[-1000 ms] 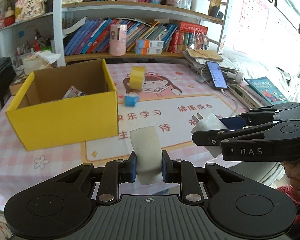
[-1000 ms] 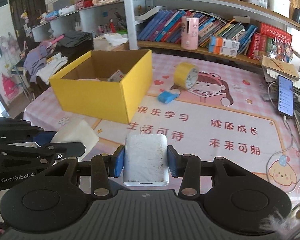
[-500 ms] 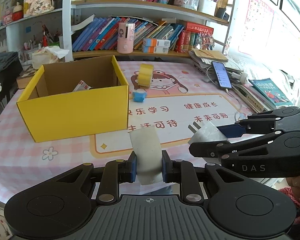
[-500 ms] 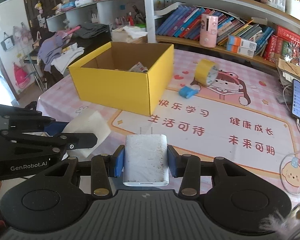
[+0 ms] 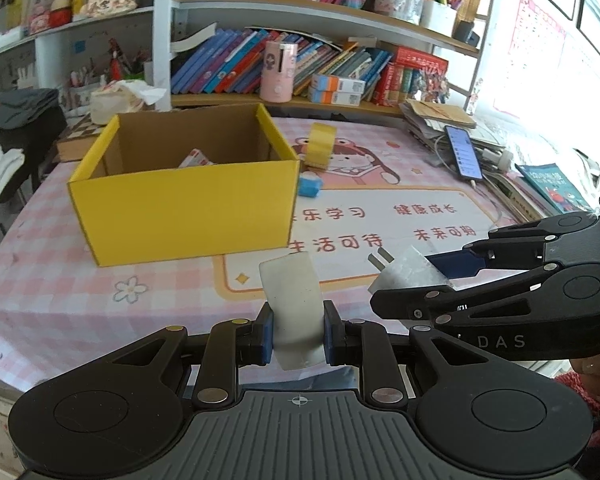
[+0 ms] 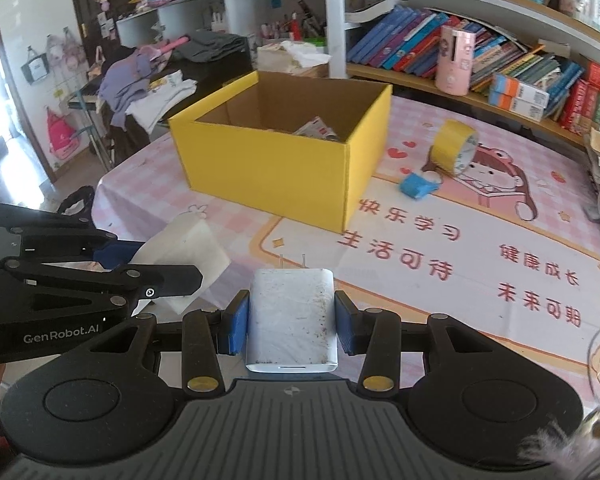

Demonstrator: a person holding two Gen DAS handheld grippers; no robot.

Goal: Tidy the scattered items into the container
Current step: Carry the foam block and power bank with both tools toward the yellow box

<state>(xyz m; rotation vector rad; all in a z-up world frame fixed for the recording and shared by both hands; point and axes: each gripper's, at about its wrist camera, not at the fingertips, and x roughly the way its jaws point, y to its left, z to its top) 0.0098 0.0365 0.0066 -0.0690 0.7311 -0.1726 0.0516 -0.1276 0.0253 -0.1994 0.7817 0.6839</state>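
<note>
Gripping charger w/ right fingers, prongs fwd toward box; left fingers clamp upright pad.

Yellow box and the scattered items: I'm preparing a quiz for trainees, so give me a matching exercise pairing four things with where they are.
Things:
1. white charger
2. pale flat piece
3. tape roll
4. blue item

Places:
A. lying on the mat near the tape roll
B. standing on edge right of the yellow box
C. clamped in the right gripper
D. clamped in the left gripper

Pairs: 1-C, 2-D, 3-B, 4-A
</note>
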